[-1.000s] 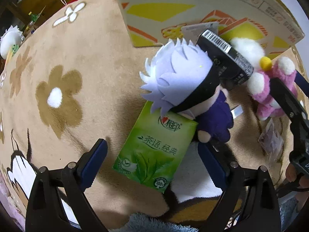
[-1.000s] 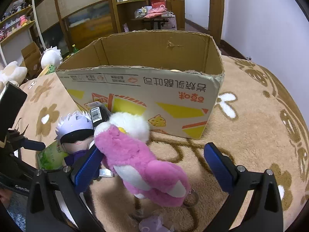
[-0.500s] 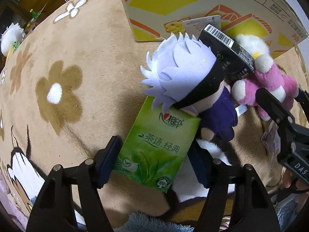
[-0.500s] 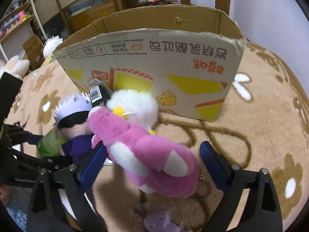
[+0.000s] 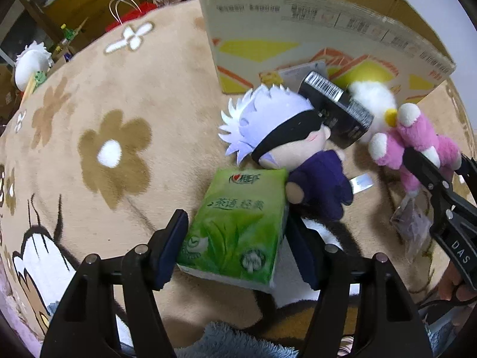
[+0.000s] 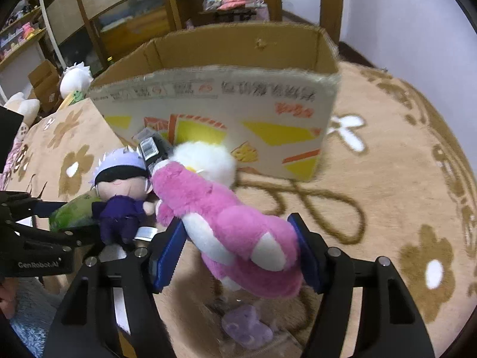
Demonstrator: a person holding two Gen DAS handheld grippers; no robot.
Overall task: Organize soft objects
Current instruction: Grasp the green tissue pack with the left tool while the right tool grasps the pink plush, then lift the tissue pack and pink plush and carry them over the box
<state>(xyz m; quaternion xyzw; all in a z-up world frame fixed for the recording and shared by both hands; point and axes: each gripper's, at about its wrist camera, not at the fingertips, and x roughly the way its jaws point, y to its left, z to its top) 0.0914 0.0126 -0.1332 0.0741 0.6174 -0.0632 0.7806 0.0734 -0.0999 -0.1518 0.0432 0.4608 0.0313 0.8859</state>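
Observation:
My left gripper [image 5: 238, 244] is shut on a green tissue pack [image 5: 238, 223], its pads on both sides. A white-haired doll in purple [image 5: 292, 149] rests on the pack's far end. My right gripper [image 6: 238, 250] is shut on a pink and white plush [image 6: 235, 217] and holds it off the carpet; the plush also shows in the left wrist view [image 5: 414, 137]. The doll [image 6: 122, 185] and the tissue pack [image 6: 74, 211] show left in the right wrist view. An open cardboard box [image 6: 238, 98] stands behind them.
A black barcoded box [image 5: 334, 110] leans between doll and plush. A clear bag with a purple item [image 6: 247, 328] lies on the flower-patterned carpet [image 5: 113, 155] under the right gripper. Shelves and a white plush [image 6: 76, 79] stand beyond the carpet.
Both grippers closed from wide open: the left onto the tissue pack, the right onto the pink plush, which has risen off the carpet.

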